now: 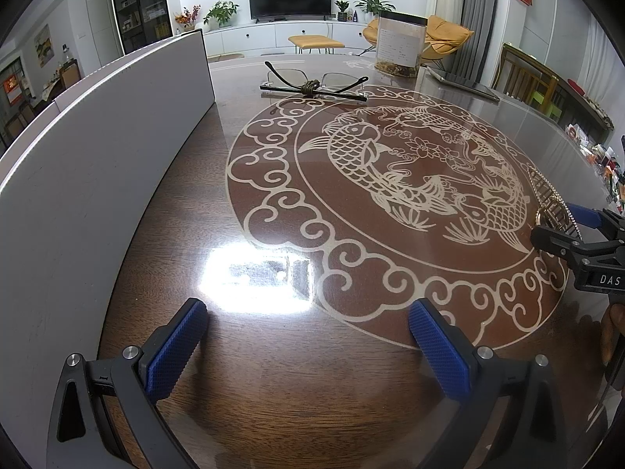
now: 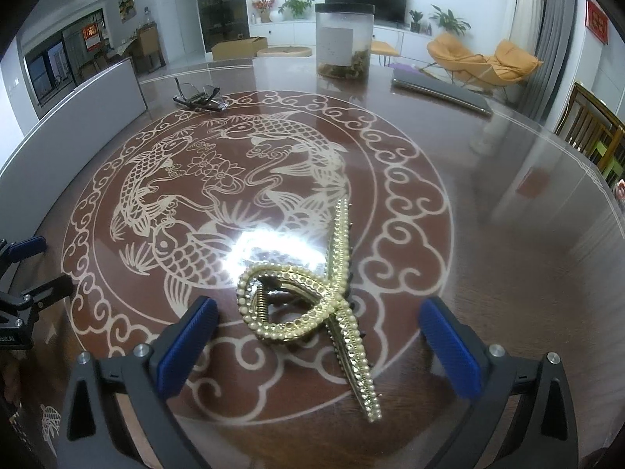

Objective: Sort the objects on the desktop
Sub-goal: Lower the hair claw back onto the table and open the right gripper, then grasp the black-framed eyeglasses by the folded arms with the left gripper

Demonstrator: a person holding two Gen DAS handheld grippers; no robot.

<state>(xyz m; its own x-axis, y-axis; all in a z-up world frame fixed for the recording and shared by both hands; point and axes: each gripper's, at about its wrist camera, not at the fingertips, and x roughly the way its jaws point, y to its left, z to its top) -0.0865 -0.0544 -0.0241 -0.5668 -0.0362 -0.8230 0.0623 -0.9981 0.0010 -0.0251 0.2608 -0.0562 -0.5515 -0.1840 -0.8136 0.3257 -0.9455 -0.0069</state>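
A gold pearl-studded hair claw clip [image 2: 312, 301] lies on the glass-topped wooden table [image 2: 508, 258], between the open blue-padded fingers of my right gripper [image 2: 318, 336], which does not touch it. The clip also shows at the right edge of the left wrist view [image 1: 549, 203], next to the right gripper [image 1: 578, 234]. My left gripper [image 1: 308, 340] is open and empty above the table's near part. Folded glasses with a knotted cord [image 1: 312, 86] lie at the far side, also seen in the right wrist view [image 2: 199, 97].
A long white box [image 1: 97, 148] stands along the left side of the table. A clear jar with a black lid [image 2: 343, 41] and a grey tablet [image 2: 441, 92] sit at the far side. Chairs stand to the right.
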